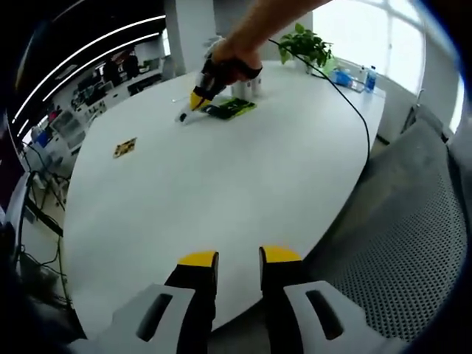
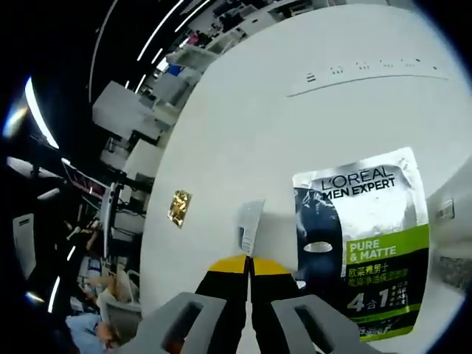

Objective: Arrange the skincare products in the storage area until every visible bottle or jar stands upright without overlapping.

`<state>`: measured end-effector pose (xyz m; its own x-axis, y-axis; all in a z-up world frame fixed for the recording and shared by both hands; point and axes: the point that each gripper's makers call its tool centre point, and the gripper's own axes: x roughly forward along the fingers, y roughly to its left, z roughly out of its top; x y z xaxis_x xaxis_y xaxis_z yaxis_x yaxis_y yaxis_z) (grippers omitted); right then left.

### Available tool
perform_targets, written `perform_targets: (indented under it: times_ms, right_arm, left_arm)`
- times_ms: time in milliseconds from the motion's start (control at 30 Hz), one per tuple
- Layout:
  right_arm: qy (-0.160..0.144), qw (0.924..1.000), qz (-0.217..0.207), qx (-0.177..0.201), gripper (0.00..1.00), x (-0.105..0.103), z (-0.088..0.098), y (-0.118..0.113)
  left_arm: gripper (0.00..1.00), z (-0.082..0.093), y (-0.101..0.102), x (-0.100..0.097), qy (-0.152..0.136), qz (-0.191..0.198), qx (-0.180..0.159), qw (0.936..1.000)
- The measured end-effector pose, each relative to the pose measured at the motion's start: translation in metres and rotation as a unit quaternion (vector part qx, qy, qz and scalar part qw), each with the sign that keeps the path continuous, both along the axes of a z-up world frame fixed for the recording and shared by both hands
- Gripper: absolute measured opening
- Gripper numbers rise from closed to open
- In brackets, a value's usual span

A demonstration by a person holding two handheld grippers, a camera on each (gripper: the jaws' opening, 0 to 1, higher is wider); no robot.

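While right gripper (image 2: 248,267) pinches a white sachet (image 2: 251,226), left gripper (image 1: 239,258) hangs open, empty.
Mask pack (image 2: 367,240) label legible in right gripper view.

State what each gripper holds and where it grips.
The right gripper pinches a small white sachet by its lower edge, jaws closed on it, beside the L'Oreal mask packet. The left gripper is open and holds nothing.

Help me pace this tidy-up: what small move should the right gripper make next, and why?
Probably lift the white sachet a little: the right gripper looks shut on its edge, beside the flat L'Oreal mask packet on the table.
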<state>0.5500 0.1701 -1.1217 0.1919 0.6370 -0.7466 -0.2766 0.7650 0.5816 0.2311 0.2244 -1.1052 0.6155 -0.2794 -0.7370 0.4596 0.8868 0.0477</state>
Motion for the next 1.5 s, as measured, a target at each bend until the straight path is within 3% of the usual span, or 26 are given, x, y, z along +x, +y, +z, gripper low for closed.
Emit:
perform_targets:
  times_ms: [133,500,567,600,633,733,767,833,1067,1167,1233,1300,1367,1433,1500]
  right_arm:
    - [0.0,0.9998,0.006,-0.018,0.0,-0.001,-0.006,-0.002]
    - [-0.06,0.9964,0.013,-0.059,0.06,0.009,-0.004,-0.007]
    - [-0.058,0.9967,0.008,-0.056,0.08,0.008,-0.002,-0.008]
    - [-0.062,0.9964,0.007,-0.057,0.04,0.008,0.0,-0.008]
    - [-0.106,0.9929,0.017,-0.052,0.0,0.019,0.006,-0.005]
    - [-0.128,0.9887,0.066,-0.04,0.0,0.017,0.012,0.015]
    - [-0.125,0.9844,0.102,-0.071,0.0,0.013,0.005,0.017]
    - [-0.15,0.9711,0.155,-0.102,0.0,0.012,-0.002,0.024]
    - [-0.215,0.9256,0.263,-0.166,0.0,0.016,-0.021,0.034]
    - [-0.212,0.9302,0.254,-0.159,0.0,0.023,-0.024,0.033]
    - [-0.22,0.921,0.28,-0.158,0.0,0.023,-0.024,0.032]
    - [-0.215,0.921,0.28,-0.164,0.0,0.026,-0.025,0.029]
    - [-0.216,0.9148,0.295,-0.172,0.0,0.03,-0.025,0.026]
    - [-0.209,0.9163,0.294,-0.174,0.0,0.028,-0.023,0.026]
    - [-0.242,0.9073,0.298,-0.172,0.0,0.034,-0.012,0.033]
  left_arm:
    - [0.17,-0.001,0.001,0.0,0.001,0.001,0.001,1.0]
    - [0.16,0.0,0.002,0.0,-0.002,0.001,0.001,1.0]
    - [0.15,0.0,0.002,0.0,-0.001,0.001,0.001,1.0]
    - [0.15,0.0,0.002,0.0,-0.001,0.0,0.001,1.0]
    - [0.15,0.0,0.001,0.0,-0.002,0.0,0.002,1.0]
    - [0.15,0.0,0.002,0.0,-0.001,0.0,0.002,1.0]
    - [0.15,0.0,0.002,-0.001,-0.001,-0.001,0.003,1.0]
    - [0.15,-0.001,0.002,-0.001,0.001,-0.001,0.003,1.0]
    - [0.14,-0.004,0.004,-0.002,0.009,-0.001,0.008,0.9999]
    - [0.14,-0.006,0.005,-0.003,0.013,-0.001,0.011,0.9999]
    - [0.13,-0.006,0.005,-0.003,0.013,-0.001,0.011,0.9999]
    - [0.13,-0.005,0.005,-0.003,0.013,-0.001,0.011,0.9999]
    - [0.13,-0.005,0.005,-0.003,0.012,-0.001,0.011,0.9999]
    - [0.13,-0.005,0.005,-0.003,0.011,-0.001,0.011,0.9999]
    - [0.13,-0.005,0.005,-0.002,0.01,-0.001,0.011,0.9999]
